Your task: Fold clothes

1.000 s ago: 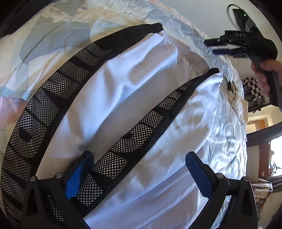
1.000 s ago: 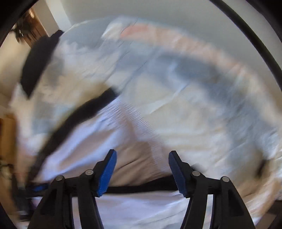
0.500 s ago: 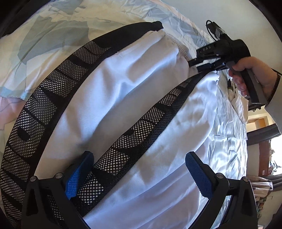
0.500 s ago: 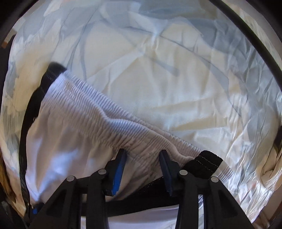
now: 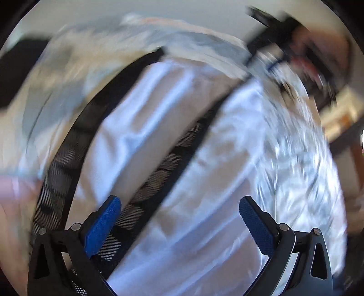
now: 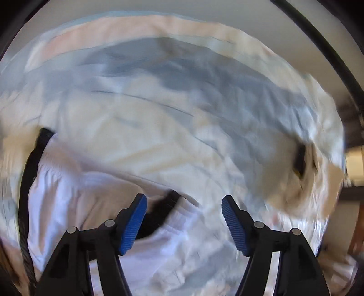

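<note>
A: On the bed, the white shorts (image 5: 163, 127) lie spread over a rumpled bedsheet (image 6: 173, 127) printed in pale blue, grey and peach. Black mesh side panels (image 5: 159, 173) run along the legs, one down the middle of the left wrist view, another curving along the left edge.

B: And the left gripper (image 5: 179, 225)?

A: Its jaws stand wide apart, blue pads (image 5: 102, 227) on either side, nothing pinched. The nearer mesh panel passes under the left pad, but whether it touches the fabric is lost in the blur.

B: The right gripper (image 6: 184, 223)?

A: Pointing down at the sheet, blue pads (image 6: 134, 223) parted. Its jaws have just been opening; the waistband that was between them half a second back is no longer there. The waistband's black end (image 6: 163, 205) now lies below the pads, nearer the left one, with the white cloth spreading down to the left.

B: Anything else in view?

A: A crumpled cream-coloured cloth (image 6: 304, 182) with a dark patch sits at the right edge of the sheet, well apart from the shorts. In the left wrist view the right gripper (image 5: 279, 38) shows at the top right, a hand (image 5: 318, 45) wrapped round it, both heavily smeared. A plain pale wall (image 6: 227, 9) rises behind the bed.
</note>
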A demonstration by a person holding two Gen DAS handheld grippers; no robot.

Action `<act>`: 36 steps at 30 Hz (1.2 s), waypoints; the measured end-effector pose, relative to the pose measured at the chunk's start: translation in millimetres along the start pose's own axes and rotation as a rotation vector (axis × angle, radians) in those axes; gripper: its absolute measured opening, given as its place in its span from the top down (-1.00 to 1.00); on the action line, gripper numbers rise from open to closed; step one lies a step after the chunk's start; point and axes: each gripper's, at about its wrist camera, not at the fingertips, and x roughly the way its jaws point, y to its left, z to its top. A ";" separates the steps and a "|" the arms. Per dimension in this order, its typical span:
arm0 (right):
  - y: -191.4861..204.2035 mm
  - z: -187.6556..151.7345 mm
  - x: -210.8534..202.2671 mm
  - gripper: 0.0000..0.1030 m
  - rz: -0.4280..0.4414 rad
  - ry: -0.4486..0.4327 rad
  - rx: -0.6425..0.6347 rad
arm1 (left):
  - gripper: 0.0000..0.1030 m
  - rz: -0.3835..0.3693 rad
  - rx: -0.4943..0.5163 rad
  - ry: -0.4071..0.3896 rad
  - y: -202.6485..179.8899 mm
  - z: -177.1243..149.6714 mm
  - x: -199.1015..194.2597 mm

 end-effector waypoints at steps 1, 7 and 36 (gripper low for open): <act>-9.6 1.0 0.1 -0.21 0.015 0.012 0.027 | -0.99 0.014 0.053 0.026 -7.9 -2.9 2.2; 57.0 -58.2 54.2 -0.13 0.022 0.132 0.128 | -0.99 -0.047 0.297 0.076 -49.5 -17.5 -1.5; 52.9 -83.5 62.9 0.43 0.209 -0.121 0.003 | -0.89 -0.471 -0.081 0.079 168.3 -144.7 -109.2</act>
